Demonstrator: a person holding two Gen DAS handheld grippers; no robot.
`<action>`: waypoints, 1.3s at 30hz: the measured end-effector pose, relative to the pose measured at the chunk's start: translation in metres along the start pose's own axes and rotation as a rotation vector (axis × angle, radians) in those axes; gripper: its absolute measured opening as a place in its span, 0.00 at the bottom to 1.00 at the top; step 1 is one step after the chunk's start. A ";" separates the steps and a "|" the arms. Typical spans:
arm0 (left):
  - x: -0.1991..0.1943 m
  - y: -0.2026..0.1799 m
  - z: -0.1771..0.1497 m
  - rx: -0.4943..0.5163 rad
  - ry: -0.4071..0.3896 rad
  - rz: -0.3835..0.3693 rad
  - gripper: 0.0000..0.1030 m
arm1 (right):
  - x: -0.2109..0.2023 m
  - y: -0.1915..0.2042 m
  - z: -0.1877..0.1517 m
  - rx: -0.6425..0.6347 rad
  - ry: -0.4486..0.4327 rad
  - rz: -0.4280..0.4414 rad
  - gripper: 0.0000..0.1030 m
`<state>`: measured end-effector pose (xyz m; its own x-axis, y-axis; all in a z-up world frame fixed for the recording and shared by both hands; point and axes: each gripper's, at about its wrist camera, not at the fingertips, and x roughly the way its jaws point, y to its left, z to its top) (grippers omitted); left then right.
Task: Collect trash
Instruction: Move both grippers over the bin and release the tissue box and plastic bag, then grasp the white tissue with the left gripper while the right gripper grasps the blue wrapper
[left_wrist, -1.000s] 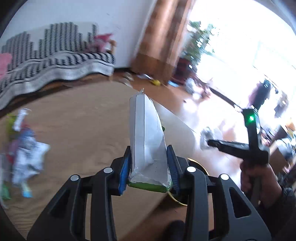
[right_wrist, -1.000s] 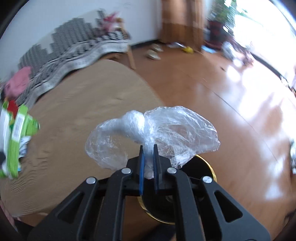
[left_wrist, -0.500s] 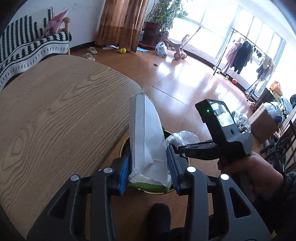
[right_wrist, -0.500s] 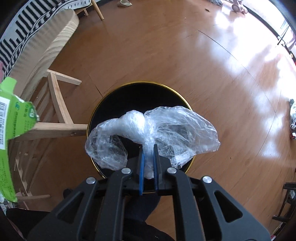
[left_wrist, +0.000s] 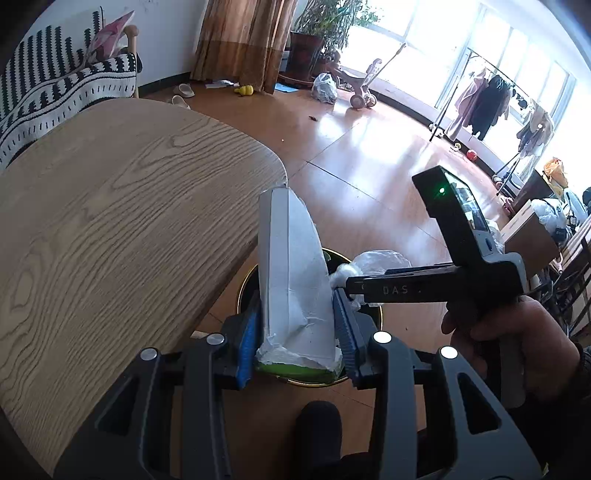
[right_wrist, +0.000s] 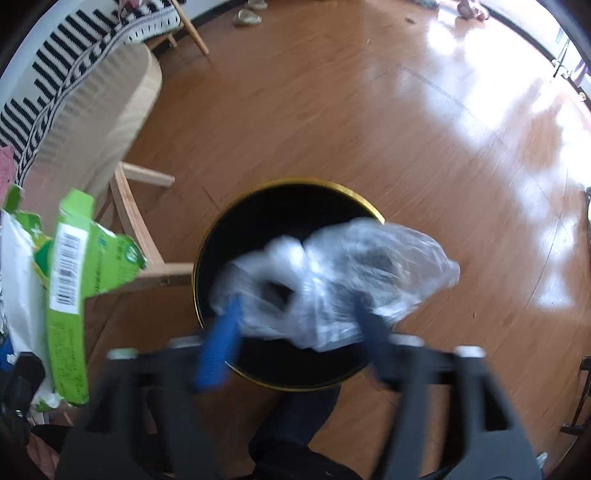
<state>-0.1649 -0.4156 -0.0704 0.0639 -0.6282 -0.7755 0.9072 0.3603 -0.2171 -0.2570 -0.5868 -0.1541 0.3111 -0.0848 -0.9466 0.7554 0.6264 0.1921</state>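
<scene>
My left gripper (left_wrist: 295, 325) is shut on a flattened green-and-grey carton (left_wrist: 291, 273), held upright beside the table edge and above the bin. The same carton (right_wrist: 70, 277) shows at the left of the right wrist view. My right gripper (right_wrist: 295, 332) points steeply down over a black bin with a gold rim (right_wrist: 280, 192). Its jaws are opening, blurred, and the pads stand apart from a crumpled clear plastic bag (right_wrist: 340, 273) that hangs loose between them over the bin's mouth. In the left wrist view the right gripper (left_wrist: 343, 284) sits just right of the carton, with the bag (left_wrist: 380, 258) at its tip.
A wooden table (left_wrist: 110, 229) fills the left. A wooden chair frame (right_wrist: 136, 229) stands left of the bin. A striped sofa (left_wrist: 55, 88) lies behind. A person's hand (left_wrist: 517, 339) holds the right gripper. Glossy wood floor (right_wrist: 406, 129) stretches right.
Both grippers swung from over the table to over the bin. The right gripper's jaws, shut on the plastic bag half a second ago, have spread and let it go.
</scene>
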 end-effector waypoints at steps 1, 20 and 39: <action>0.000 -0.001 -0.001 0.001 -0.001 0.001 0.36 | -0.003 0.001 0.000 -0.004 -0.008 0.001 0.70; 0.045 -0.042 0.007 0.081 0.071 -0.098 0.52 | -0.063 -0.045 0.004 0.199 -0.202 0.037 0.73; -0.136 0.106 -0.015 -0.218 -0.194 0.132 0.94 | -0.104 0.157 -0.002 -0.153 -0.293 0.146 0.80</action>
<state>-0.0839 -0.2819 0.0031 0.2728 -0.6784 -0.6822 0.7767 0.5737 -0.2600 -0.1720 -0.4777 -0.0261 0.5782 -0.1909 -0.7933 0.6026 0.7554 0.2574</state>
